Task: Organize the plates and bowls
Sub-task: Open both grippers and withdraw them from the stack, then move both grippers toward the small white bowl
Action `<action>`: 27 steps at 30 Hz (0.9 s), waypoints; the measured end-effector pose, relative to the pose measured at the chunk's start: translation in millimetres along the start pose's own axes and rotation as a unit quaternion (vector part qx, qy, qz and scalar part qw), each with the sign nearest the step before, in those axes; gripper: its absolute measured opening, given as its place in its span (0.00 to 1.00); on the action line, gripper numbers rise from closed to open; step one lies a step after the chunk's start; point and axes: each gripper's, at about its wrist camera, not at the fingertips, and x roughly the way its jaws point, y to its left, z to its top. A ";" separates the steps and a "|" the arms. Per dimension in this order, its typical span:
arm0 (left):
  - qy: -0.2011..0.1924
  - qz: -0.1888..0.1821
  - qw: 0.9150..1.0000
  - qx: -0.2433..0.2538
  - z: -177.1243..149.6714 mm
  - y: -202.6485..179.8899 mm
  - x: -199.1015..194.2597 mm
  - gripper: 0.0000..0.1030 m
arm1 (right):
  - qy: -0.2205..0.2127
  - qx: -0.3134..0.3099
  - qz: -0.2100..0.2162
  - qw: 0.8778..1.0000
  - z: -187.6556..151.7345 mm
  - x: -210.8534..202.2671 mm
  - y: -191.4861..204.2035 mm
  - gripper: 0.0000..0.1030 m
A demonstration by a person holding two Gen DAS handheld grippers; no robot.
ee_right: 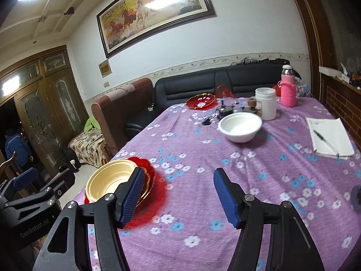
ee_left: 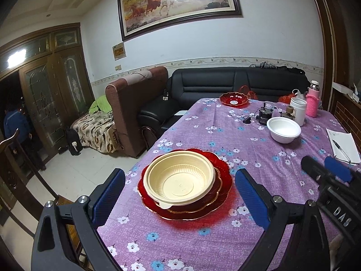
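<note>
Left gripper (ee_left: 180, 194): black frame with ribbed blue pads, jaws spread wide and holding nothing; it hovers over the near left part of the table, and the stacked dishes show between the pads without touching either.
Right gripper (ee_right: 179, 196): same black-and-blue build, jaws parted and empty, only tablecloth between the pads; its tips also show at the right edge of the left wrist view.
Cream bowl (ee_left: 179, 179): round ribbed cream plastic bowl, upright and empty, sitting in the scalloped red plates.
Red plate stack (ee_left: 222, 188): translucent red scalloped plates with gold edging, near the table's left edge; how many are stacked I cannot tell. In the right wrist view the stack is partly behind that gripper's left pad.
White bowl (ee_right: 240, 127): plain white foam-like bowl, upright, empty, further along the table and well apart from the stack.
Far red dish (ee_right: 200, 101): a second scalloped red glass dish at the far end, near the sofa.
Table (ee_right: 203, 149): covered by a purple cloth printed with white and blue flowers.
Other things: white cylindrical jar (ee_right: 266, 103) just behind the white bowl; pink-sleeved bottle (ee_right: 288, 88); open notebook with a pen (ee_right: 330, 139) on the right.
Room: black leather sofa (ee_left: 237, 83) beyond the table; framed painting of horses (ee_left: 178, 2) on the wall.
</note>
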 end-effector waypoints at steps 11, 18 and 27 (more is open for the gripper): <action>0.014 -0.008 1.000 0.021 12.0 -23.2 18.8 0.95 | -0.014 -0.011 -0.039 0.999 26.6 -1.4 -39.9 0.70; 0.026 -0.083 0.996 -0.002 65.5 -27.2 35.3 0.95 | -0.044 -0.026 -0.109 0.993 72.8 7.5 -75.9 0.73; 0.054 -0.185 0.980 -0.056 135.5 -62.9 94.4 0.95 | -0.042 0.071 -0.139 0.987 112.2 53.2 -151.1 0.73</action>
